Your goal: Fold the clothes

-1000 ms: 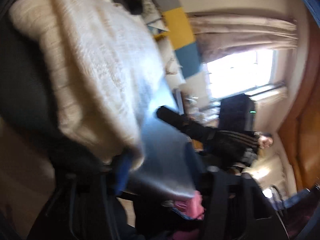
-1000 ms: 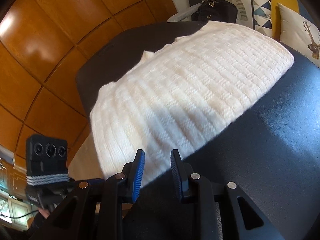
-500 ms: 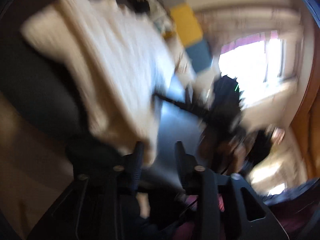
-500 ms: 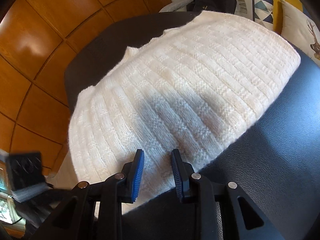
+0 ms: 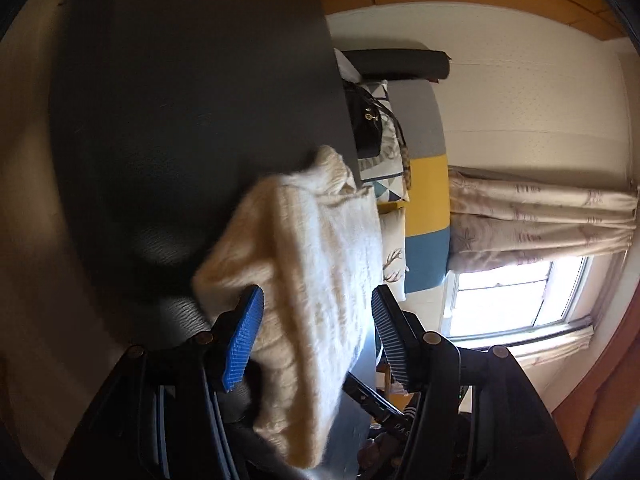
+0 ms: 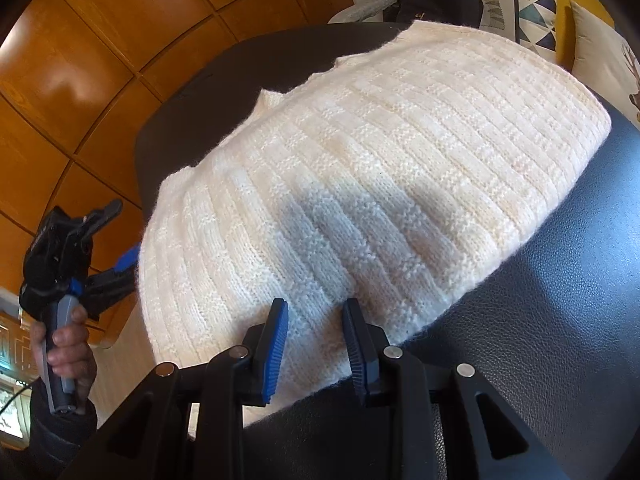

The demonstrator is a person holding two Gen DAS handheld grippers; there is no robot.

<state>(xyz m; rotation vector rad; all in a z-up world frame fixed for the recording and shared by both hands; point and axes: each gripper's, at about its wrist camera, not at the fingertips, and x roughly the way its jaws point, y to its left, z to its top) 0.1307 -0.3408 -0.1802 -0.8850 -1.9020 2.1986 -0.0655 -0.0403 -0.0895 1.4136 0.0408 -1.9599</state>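
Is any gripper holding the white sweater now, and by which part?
Neither holds it. The left gripper and right gripper are open around the knit sweater's near edge.

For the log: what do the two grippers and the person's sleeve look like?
Both grippers, left and right, have black angular frames with silver rivets and blue ribbed finger pads. In the right wrist view the left one shows a grey handle. The sleeve is dark.
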